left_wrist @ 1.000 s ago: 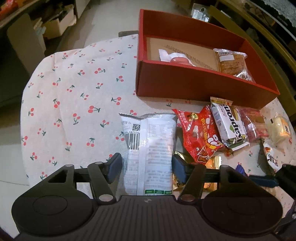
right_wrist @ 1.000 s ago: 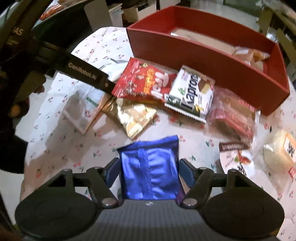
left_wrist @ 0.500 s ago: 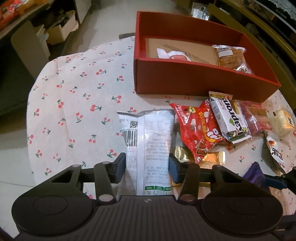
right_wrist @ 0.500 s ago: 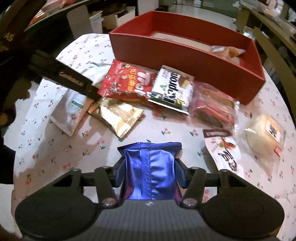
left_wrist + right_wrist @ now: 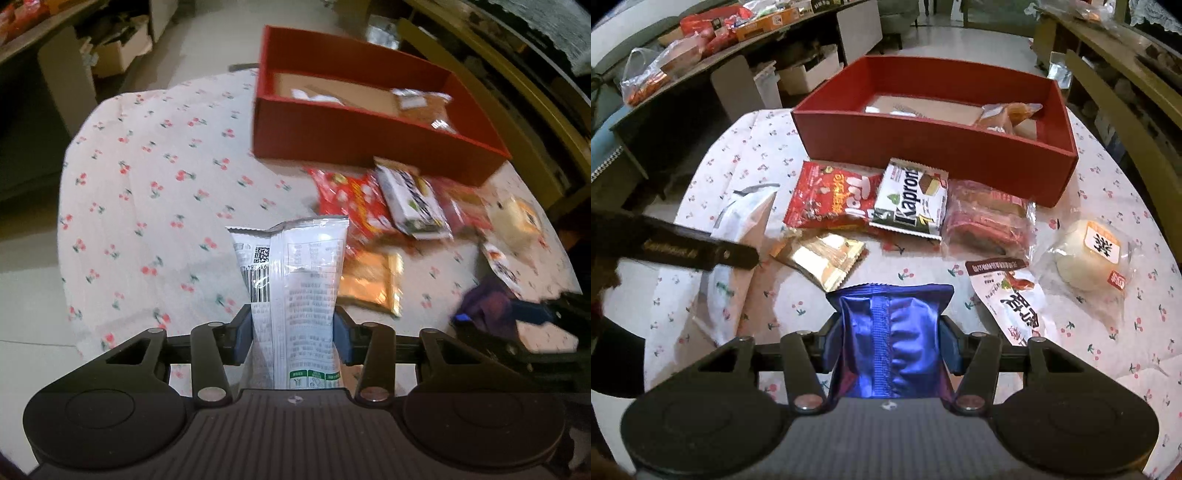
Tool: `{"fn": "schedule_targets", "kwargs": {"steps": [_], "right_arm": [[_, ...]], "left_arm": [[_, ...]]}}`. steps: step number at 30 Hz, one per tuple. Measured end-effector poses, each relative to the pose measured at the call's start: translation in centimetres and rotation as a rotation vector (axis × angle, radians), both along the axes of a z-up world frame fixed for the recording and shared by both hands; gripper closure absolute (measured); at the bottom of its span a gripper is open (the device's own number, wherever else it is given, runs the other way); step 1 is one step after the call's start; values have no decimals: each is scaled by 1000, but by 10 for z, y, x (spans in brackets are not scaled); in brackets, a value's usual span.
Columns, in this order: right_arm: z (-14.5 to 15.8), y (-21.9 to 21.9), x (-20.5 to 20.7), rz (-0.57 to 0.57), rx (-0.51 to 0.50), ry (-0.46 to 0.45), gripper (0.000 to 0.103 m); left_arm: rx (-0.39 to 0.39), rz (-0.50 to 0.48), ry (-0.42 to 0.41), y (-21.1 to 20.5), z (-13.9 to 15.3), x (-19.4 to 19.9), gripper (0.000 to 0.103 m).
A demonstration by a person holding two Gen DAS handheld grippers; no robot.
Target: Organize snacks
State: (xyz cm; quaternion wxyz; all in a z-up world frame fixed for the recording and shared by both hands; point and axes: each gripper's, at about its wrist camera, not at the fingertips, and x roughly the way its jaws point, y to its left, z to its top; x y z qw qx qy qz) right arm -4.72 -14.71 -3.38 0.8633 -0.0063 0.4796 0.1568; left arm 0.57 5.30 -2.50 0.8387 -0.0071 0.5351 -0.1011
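A long white snack packet [image 5: 291, 266] stands up off the cherry-print tablecloth [image 5: 147, 184], and the jaws of my left gripper [image 5: 293, 332] are closing on its lower part, pads pressing both sides. My right gripper [image 5: 891, 343] is shut on a shiny blue packet [image 5: 890, 314], which is lifted a little above the cloth. The red box [image 5: 923, 147] lies at the far side of the table with an orange-brown packet [image 5: 1008, 114] in its right end. The right view also shows the white packet [image 5: 738, 229] and the left gripper's black bar crossing it.
Loose snacks lie in front of the box: a red packet [image 5: 831, 199], a Kapron wafer [image 5: 910, 203], a gold packet [image 5: 823, 258], a clear pink packet [image 5: 986, 225], a wrapped bun [image 5: 1086, 258], a white printed packet [image 5: 1008, 299]. Wooden furniture stands on the right, shelves on the left.
Both grippers have closed on their packets and lifted them off the cloth; the white packet now stands narrower between the left pads, and the blue one is squeezed in.
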Motion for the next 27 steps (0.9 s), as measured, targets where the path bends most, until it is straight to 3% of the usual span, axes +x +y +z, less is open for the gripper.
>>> {"fn": "schedule_targets", "kwargs": {"steps": [5, 10, 21, 22, 24, 27], "right_arm": [[-3, -2, -1, -4, -6, 10, 38], [-9, -2, 1, -8, -27, 34, 38], [-12, -6, 3, -8, -29, 56, 37], [-12, -6, 2, -9, -29, 55, 37], [-11, -7, 2, -9, -27, 52, 37], [-9, -8, 1, -12, -22, 43, 37]], "left_arm": [[-1, -67, 16, -17, -5, -15, 51], [57, -108, 16, -31, -15, -18, 49], [145, -132, -1, -47, -26, -19, 33], [150, -130, -3, -47, -25, -20, 34], [150, -125, -7, -46, -23, -20, 46], [119, -105, -5, -43, -19, -22, 51]]}}
